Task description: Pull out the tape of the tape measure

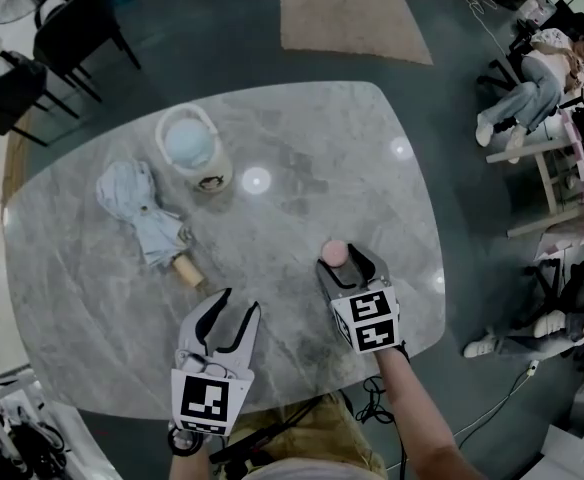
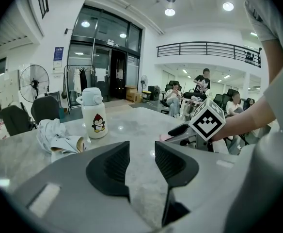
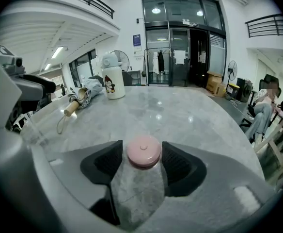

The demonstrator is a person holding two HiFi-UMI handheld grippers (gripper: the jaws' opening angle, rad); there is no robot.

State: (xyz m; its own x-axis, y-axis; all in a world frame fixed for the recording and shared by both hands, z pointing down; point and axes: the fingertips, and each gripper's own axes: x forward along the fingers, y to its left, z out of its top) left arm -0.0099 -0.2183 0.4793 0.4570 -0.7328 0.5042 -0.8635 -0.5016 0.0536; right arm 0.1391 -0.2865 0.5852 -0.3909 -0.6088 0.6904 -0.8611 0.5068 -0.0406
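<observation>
Bracketing the pink tape measure [image 3: 143,151], which rests on the marble table [image 1: 302,168] near its front edge, the right gripper [image 1: 347,261] is shown with jaws apart, not yet clamped. The left gripper [image 2: 142,154] is held open and empty. The approach stage is inferred. Closure on the case is required next, before the tape end is seized.

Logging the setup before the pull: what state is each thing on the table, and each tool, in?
Pink round tape measure: lying flat, tape not pulled out.
Right tool: open, jaws either side of the tape measure, not clamping.
Left tool: open, empty.
Pale blue fabric umbrella: folded, lying down.
White bottle with penguin print: upright, lid on.
</observation>
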